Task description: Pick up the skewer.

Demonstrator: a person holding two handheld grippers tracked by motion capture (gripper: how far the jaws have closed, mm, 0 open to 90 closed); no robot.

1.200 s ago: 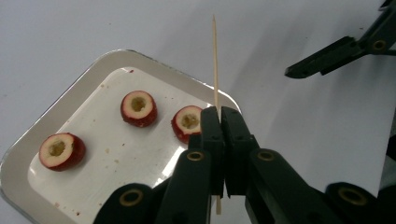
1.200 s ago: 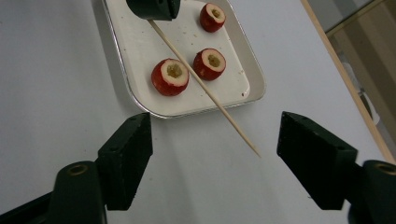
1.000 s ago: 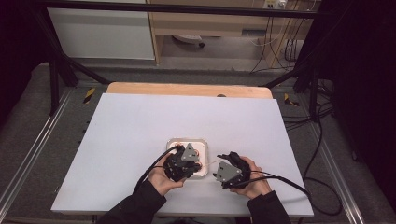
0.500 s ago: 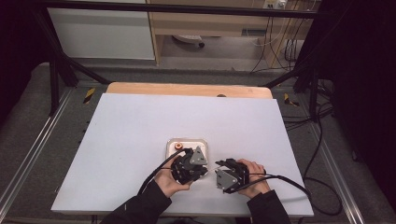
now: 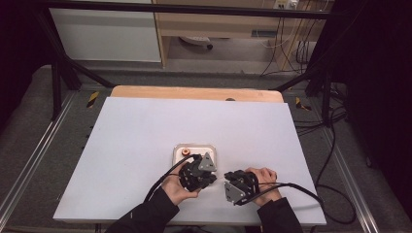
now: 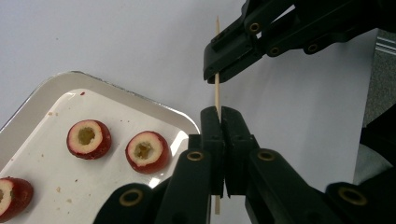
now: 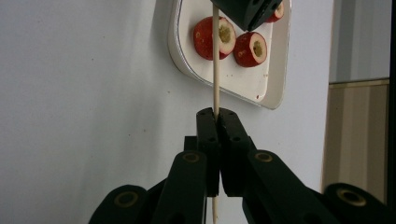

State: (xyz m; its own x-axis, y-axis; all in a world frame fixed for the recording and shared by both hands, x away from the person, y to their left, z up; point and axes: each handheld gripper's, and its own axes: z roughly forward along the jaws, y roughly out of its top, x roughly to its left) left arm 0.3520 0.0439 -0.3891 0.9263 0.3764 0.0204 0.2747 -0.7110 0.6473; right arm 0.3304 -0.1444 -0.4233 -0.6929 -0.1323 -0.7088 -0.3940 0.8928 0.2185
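Observation:
A thin wooden skewer (image 6: 217, 93) is held at two places. My left gripper (image 6: 219, 109) is shut on its lower part, and my right gripper (image 6: 212, 77) clamps it just above. In the right gripper view, my right gripper (image 7: 216, 112) has just been closing and now pinches the skewer (image 7: 215, 70), with my left gripper (image 7: 243, 23) farther along it. Cored red fruit pieces (image 6: 88, 138) (image 6: 148, 151) lie on a white tray (image 6: 116, 119). From above, both grippers (image 5: 199, 172) (image 5: 237, 187) sit side by side just in front of the tray (image 5: 197, 147).
The tray sits on a pale table sheet (image 5: 145, 131) with a wooden strip (image 5: 194, 93) along the far edge. A third fruit piece (image 6: 11, 196) lies at the tray's corner. Cables trail from both grippers toward the front and right.
My left gripper has edged a little to the right, so the two grippers now stand closer together in front of the tray.

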